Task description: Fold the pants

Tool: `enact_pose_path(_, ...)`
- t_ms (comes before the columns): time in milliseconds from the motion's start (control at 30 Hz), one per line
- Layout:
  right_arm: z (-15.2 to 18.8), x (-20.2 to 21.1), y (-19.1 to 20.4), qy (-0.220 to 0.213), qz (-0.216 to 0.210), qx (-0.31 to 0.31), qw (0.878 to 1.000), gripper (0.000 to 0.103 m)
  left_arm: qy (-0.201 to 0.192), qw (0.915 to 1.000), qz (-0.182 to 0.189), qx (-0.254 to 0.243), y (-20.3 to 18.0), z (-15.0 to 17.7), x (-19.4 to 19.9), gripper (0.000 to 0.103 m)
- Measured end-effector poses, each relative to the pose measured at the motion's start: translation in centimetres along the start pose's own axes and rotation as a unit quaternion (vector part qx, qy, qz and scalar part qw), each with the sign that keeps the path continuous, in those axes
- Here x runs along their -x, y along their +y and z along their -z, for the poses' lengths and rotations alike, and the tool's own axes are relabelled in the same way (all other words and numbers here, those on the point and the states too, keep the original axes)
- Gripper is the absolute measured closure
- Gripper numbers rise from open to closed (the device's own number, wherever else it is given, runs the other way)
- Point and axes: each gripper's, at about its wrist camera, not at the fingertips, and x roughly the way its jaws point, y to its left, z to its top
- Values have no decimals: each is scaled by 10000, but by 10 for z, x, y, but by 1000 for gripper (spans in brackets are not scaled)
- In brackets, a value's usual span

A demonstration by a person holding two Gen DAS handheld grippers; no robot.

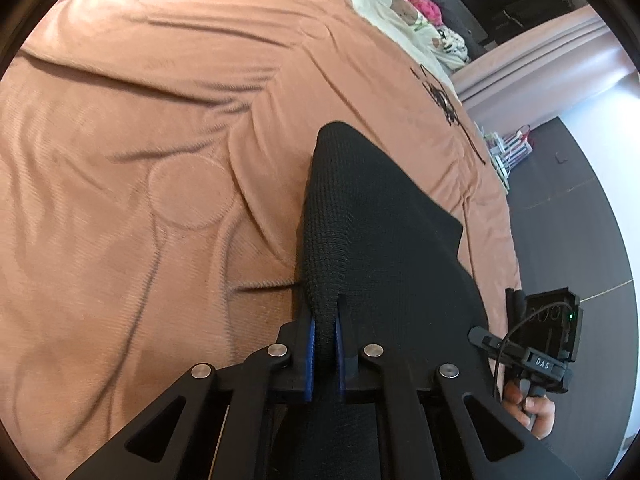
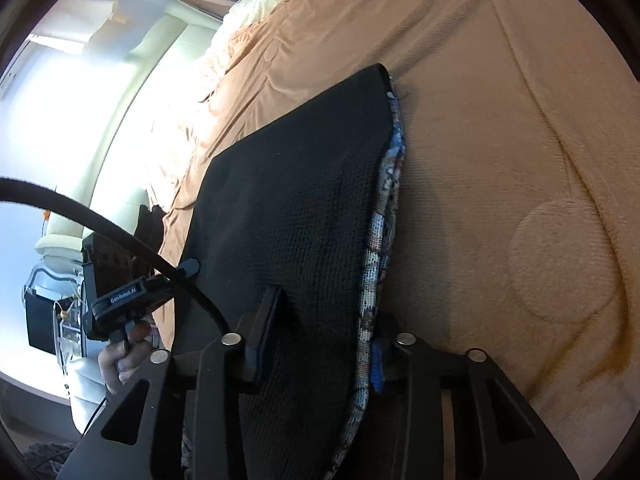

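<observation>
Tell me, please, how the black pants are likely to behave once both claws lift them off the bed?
The pants will probably sag between the left claw and right claw, since the knit cloth drapes loosely. The coarse weave should grip the pads rather than slip. They look fairly thick, so likely a little weighty.

Black pants (image 1: pixel 360 216) lie on the peach-blanketed bed (image 1: pixel 160 128)

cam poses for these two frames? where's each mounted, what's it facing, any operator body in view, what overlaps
Left wrist: sits on the left gripper, faces along its fingers over the black pants pinched there and the tan blanket; the right hand shows at lower right.
Right wrist: sits on the right gripper, faces along the pants toward a bright window; the left hand shows at lower left.
Shared: pants, blanket, and each view catches the other hand on its handle.
</observation>
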Motion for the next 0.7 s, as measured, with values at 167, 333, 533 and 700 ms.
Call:
enact_pose_path(167,1,-11,8,92,-72,-54,9999,71,-115,9999,-67,43,9,-2,15,95)
enact_pose_path(333,2,-32,21,263,-155,-20,9995,71,-159,9997,-158,92,22,-7,26,95)
enact_pose_path(533,-5,-36,11,309,54,-187,9993,47,-85,9998,-187,36,21,-10,21,95)
enact_pose_path(700,-5,-34,-5,339,-233,-421,9983,46,-9,9998,-197,70,23,-11,12,95)
